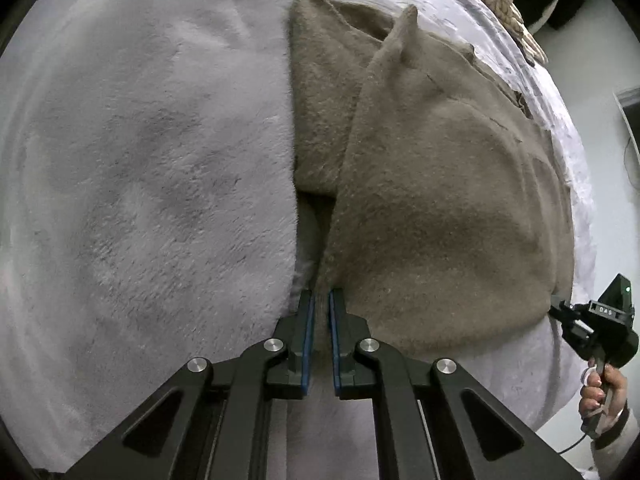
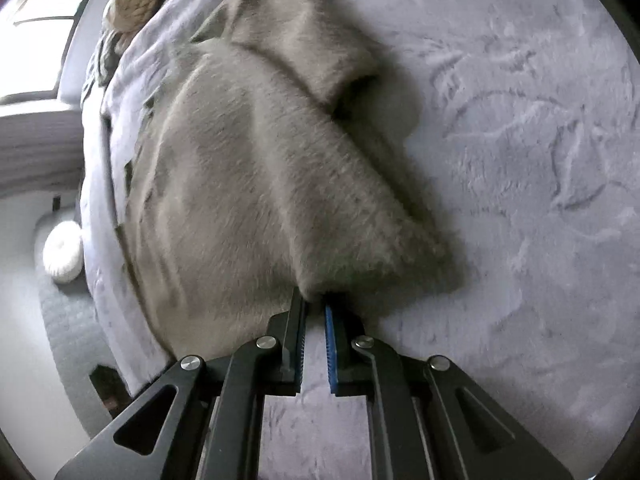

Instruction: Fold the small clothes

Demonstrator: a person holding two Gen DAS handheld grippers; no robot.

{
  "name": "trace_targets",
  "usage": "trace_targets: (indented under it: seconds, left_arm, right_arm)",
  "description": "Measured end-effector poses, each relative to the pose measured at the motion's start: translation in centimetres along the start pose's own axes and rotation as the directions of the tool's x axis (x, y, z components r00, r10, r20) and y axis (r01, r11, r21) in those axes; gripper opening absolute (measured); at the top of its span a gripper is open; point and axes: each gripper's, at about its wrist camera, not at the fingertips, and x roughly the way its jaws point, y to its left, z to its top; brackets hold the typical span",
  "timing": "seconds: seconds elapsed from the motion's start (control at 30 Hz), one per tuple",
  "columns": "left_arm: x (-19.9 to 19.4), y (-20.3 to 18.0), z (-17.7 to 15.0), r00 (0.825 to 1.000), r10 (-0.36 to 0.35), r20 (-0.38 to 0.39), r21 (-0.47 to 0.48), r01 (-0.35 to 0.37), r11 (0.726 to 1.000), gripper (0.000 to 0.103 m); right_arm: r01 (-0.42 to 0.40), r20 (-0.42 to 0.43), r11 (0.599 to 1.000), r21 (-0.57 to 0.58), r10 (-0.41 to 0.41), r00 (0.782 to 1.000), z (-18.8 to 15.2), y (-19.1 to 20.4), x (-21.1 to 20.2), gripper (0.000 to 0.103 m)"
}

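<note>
The brown fleece garment (image 1: 432,208) lies spread on the grey plush blanket (image 1: 140,200). The left gripper (image 1: 322,300) and right gripper (image 2: 314,300) each pinch its near edge, 2 narrow grips apart, likely to lift that edge evenly for a fold.

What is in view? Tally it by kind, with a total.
Brown garment: 1
Grey blanket: 1
Grippers: 2, left and right
White round cushion: 1
Patterned cloth: 1
Total: 6
</note>
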Motion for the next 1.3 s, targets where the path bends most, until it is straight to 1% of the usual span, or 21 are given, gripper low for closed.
trace_targets:
  seconds: [0.1, 0.17, 0.2, 0.27, 0.3, 0.37, 0.4, 0.43, 0.53, 0.57, 0.6, 0.67, 0.7, 0.73, 0.77, 0.87, 1.03, 1.17, 1.3]
  left_arm:
    - [-1.4, -0.7, 0.2, 1.0, 0.023, 0.003, 0.041, -0.023, 0.999, 0.009]
    - [-2.9, -1.4, 0.6, 0.999, 0.039, 0.029, 0.076, -0.041, 0.996, 0.009]
    - [-3.7, -1.7, 0.9, 0.998, 0.036, 0.047, 0.089, -0.04, 0.995, 0.009]
    - [-5.3, -2.4, 2.0, 0.995, 0.019, 0.093, 0.115, -0.03, 0.993, 0.009]
    - [-5.8, -2.8, 2.7, 0.994, 0.013, 0.113, 0.121, -0.027, 0.992, 0.009]
    - [-6.1, -3.8, 5.2, 0.986, -0.002, 0.168, 0.136, -0.022, 0.99, 0.009]
    - [-5.9, -4.1, 6.1, 0.983, 0.001, 0.183, 0.138, -0.027, 0.99, 0.009]
    - [-5.3, -4.6, 7.8, 0.979, 0.005, 0.205, 0.139, -0.034, 0.99, 0.009]
    - [-2.5, -6.3, 11.9, 0.974, 0.005, 0.226, 0.119, -0.033, 0.992, 0.009]
    - [-1.8, -6.6, 12.7, 0.974, 0.009, 0.227, 0.118, -0.037, 0.992, 0.009]
    - [-0.9, -7.0, 13.5, 0.973, 0.023, 0.231, 0.113, -0.05, 0.992, 0.009]
    - [1.2, -7.2, 14.8, 0.971, 0.078, 0.227, 0.097, -0.102, 0.99, 0.009]
    - [2.0, -7.0, 15.1, 0.971, 0.094, 0.221, 0.086, -0.115, 0.99, 0.009]
    - [2.9, -6.4, 15.4, 0.974, 0.097, 0.205, 0.069, -0.114, 0.991, 0.009]
    - [3.2, -5.9, 15.4, 0.976, 0.089, 0.199, 0.058, -0.103, 0.993, 0.009]
    - [2.7, -5.6, 15.4, 0.976, 0.079, 0.204, 0.055, -0.092, 0.994, 0.009]
    - [1.7, -5.9, 14.7, 0.975, 0.099, 0.201, 0.075, -0.116, 0.99, 0.009]
    - [0.9, -6.6, 13.2, 0.973, 0.127, 0.19, 0.091, -0.146, 0.985, 0.009]
    - [0.5, -7.3, 11.8, 0.972, 0.148, 0.183, 0.101, -0.169, 0.98, 0.009]
  right_arm:
    - [-0.036, 0.0, 0.99, -0.134, 0.037, 0.999, -0.9, 2.2, -1.8, 0.01]
    - [-0.051, 0.023, 0.977, -0.206, 0.057, 0.998, -0.9, 3.8, -2.7, 0.01]
    - [-0.049, 0.048, 0.971, -0.233, 0.062, 0.997, -0.5, 4.6, -3.2, 0.01]
    - [-0.026, 0.091, 0.967, -0.251, 0.051, 0.995, 0.9, 5.6, -3.4, 0.01]
    - [-0.001, 0.117, 0.967, -0.255, 0.032, 0.993, 2.0, 6.0, -3.2, 0.01]
    - [0.049, 0.151, 0.969, -0.244, -0.012, 0.988, 3.8, 6.1, -2.9, 0.01]
    - [0.065, 0.166, 0.97, -0.234, -0.026, 0.986, 5.1, 6.2, -2.4, 0.01]
    - [0.072, 0.171, 0.971, -0.229, -0.033, 0.985, 5.8, 6.1, -2.1, 0.01]
    - [0.094, 0.186, 0.97, -0.223, -0.053, 0.981, 8.1, 6.3, -1.1, 0.01]
    - [0.108, 0.189, 0.968, -0.227, -0.065, 0.98, 8.7, 6.0, -0.8, 0.01]
    - [0.119, 0.185, 0.966, -0.232, -0.076, 0.98, 9.1, 5.7, -0.5, 0.01]
    - [0.138, 0.172, 0.965, -0.222, -0.101, 0.98, 9.9, 4.8, 0.5, 0.01]
    - [0.131, 0.168, 0.969, -0.208, -0.096, 0.981, 10.2, 4.2, 0.7, 0.009]
    - [0.114, 0.166, 0.974, -0.194, -0.082, 0.983, 10.4, 3.6, 0.7, 0.005]
    - [0.098, 0.17, 0.979, -0.181, -0.067, 0.983, 10.6, 3.2, 0.6, 0.005]
    - [0.099, 0.193, 0.983, -0.153, -0.069, 0.979, 10.5, 2.5, -0.4, 0.005]
    - [0.09, 0.195, 0.984, -0.156, -0.059, 0.979, 9.2, 3.4, -1.6, 0.009]
    - [0.081, 0.194, 0.98, -0.183, -0.045, 0.98, 7.7, 4.6, -2.0, 0.01]
    - [0.072, 0.169, 0.978, -0.197, -0.039, 0.985, 6.2, 5.6, -1.4, 0.01]
